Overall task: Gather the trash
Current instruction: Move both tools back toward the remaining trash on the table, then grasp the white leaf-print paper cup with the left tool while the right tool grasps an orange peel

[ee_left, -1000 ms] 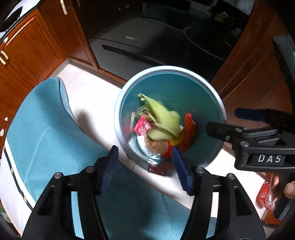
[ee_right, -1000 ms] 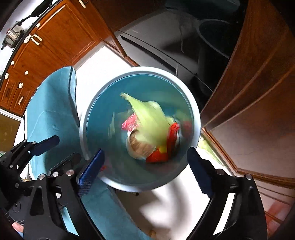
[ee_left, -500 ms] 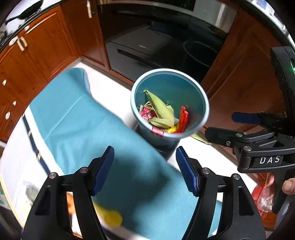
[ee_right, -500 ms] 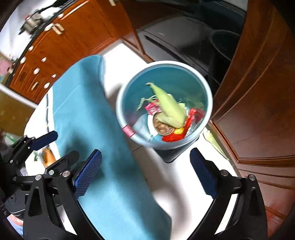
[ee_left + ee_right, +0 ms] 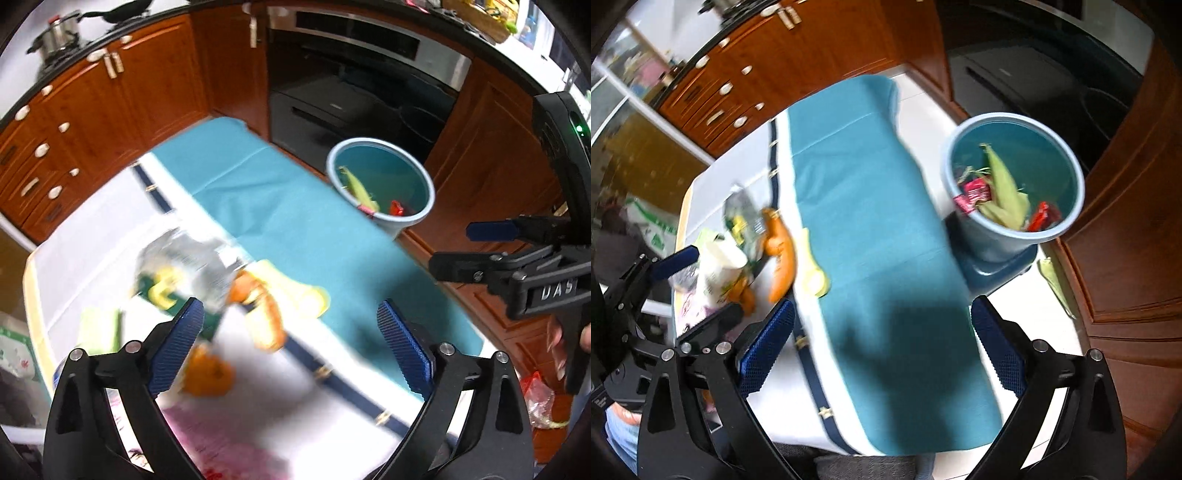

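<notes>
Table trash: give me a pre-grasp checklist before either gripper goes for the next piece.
1. Left gripper empty, jaws opening: ok.
2. Right gripper open and empty: ok.
3. Trash left on table: orange peels, foil wrapper, carton: ok.
4. Bin upright with room above the corn husk: ok.
5. Scrap on floor beside bin: not ok.
6. Targets sharp enough to aim: cannot tell, blurred.

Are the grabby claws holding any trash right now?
No. The left hand-held gripper is opening with nothing between its jaws, and the right hand-held gripper is open and empty.
</notes>
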The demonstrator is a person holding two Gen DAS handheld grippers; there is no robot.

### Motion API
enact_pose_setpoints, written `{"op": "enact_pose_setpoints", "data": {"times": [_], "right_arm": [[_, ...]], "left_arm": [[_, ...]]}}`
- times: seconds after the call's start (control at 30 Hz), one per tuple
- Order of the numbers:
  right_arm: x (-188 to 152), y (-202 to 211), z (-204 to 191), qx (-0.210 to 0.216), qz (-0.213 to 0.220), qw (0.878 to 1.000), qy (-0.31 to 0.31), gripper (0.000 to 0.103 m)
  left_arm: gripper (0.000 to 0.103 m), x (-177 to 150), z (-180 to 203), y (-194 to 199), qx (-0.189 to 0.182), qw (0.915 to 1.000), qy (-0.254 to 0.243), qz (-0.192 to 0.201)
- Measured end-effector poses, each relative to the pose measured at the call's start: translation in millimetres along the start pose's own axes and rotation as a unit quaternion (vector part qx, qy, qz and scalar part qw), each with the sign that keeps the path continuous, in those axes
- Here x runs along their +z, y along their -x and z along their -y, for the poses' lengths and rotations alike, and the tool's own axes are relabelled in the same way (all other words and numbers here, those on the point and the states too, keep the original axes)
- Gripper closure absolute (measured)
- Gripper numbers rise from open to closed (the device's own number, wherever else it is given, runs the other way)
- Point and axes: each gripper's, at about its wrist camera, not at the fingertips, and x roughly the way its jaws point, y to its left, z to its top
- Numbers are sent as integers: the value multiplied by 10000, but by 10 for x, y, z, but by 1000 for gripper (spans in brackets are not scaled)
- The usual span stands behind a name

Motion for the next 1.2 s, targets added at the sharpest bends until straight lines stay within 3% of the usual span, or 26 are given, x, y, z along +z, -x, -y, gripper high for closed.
{"op": "enact_pose_setpoints", "data": {"times": [0.2, 0.37, 0.8, 0.83, 0.87, 0.93, 1.07, 1.13, 1.2], "right_arm": [[-107, -128, -395, 84, -165, 9994, 302, 11], [-144, -282, -601, 147, -303, 9985, 423, 11], [-32, -684, -686, 432, -370, 9980, 261, 11], [-20, -696, -693, 467, -346, 9979, 279, 16], [-3, -725, -703, 515, -365, 9976, 280, 28], [18, -796, -709, 621, -458, 9968, 219, 43], [21, -931, -758, 765, -553, 9952, 249, 58], [26, -1005, -790, 839, -613, 9942, 287, 64], [29, -1073, -813, 855, -646, 9938, 286, 67]], "left_arm": [[6, -351, -496, 202, 257, 9994, 226, 81], [5, -502, -837, 189, 161, 9982, 577, 71], [5, -506, -1034, -328, 80, 9988, 327, -349], [5, -511, -1052, -351, 53, 9988, 319, -361], [5, -508, -1060, -371, 36, 9989, 296, -374], [5, -506, -1059, -404, 29, 9991, 201, -385], [11, -514, -1057, -452, 28, 9992, 2, -399], [21, -535, -1057, -487, -48, 9989, -32, -461], [43, -547, -1059, -511, -45, 9989, -50, -471]]}}
